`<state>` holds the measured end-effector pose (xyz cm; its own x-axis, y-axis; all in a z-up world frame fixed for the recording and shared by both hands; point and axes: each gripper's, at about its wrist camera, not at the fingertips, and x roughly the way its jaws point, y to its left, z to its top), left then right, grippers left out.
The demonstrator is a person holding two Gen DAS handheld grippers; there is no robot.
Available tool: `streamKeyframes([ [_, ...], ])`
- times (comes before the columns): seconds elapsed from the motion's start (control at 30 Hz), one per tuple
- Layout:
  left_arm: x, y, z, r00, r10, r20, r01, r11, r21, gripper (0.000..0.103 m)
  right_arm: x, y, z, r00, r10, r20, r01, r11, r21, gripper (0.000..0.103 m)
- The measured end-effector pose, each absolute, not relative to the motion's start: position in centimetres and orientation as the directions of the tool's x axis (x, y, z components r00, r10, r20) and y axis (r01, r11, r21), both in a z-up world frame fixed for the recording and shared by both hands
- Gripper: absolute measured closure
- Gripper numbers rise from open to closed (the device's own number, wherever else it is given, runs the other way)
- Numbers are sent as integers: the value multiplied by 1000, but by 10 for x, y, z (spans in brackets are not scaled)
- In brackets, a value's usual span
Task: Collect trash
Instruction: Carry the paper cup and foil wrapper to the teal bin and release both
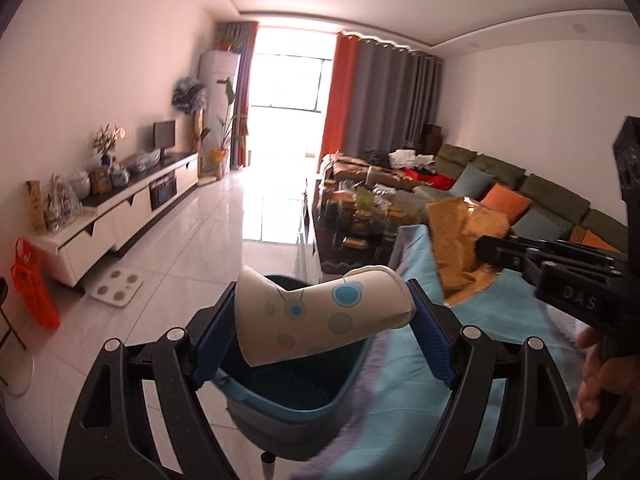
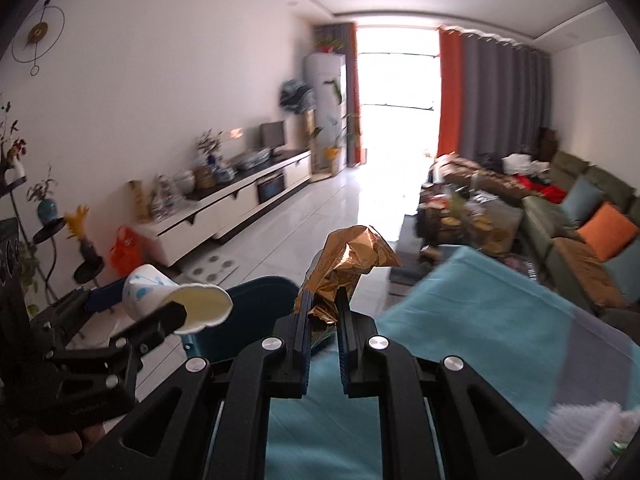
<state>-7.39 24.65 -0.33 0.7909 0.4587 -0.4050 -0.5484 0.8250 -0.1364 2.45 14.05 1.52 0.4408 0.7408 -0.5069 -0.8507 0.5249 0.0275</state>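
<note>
Left jaws around paper cup (image 1: 320, 312) lengthwise

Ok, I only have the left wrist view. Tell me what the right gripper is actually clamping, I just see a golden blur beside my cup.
Observer: The right gripper is shut on a crumpled gold foil wrapper, which sticks up past its fingertips.
Operator: Give me my cup's open end, I only see its side.
Observer: The paper cup in the left gripper lies on its side; its mouth is squashed out of round and looks empty inside.
Operator: Now tell me what is left on the cloth behind me.
Observer: Something white and fuzzy lies on the blue tablecloth at the lower right; it is too blurred to identify.
</note>
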Motion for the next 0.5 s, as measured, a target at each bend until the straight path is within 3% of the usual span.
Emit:
streamKeyframes([
  [0.17,-71,282,-19,771,461,-439,-574,802,-165,23,40,193,-7,345,713,-611,-871,485,73,93],
  [0.5,11,361,-77,740,414,-530,-588,781,-212,24,59,253,-66,210,579,-788,-884,456,100,91],
])
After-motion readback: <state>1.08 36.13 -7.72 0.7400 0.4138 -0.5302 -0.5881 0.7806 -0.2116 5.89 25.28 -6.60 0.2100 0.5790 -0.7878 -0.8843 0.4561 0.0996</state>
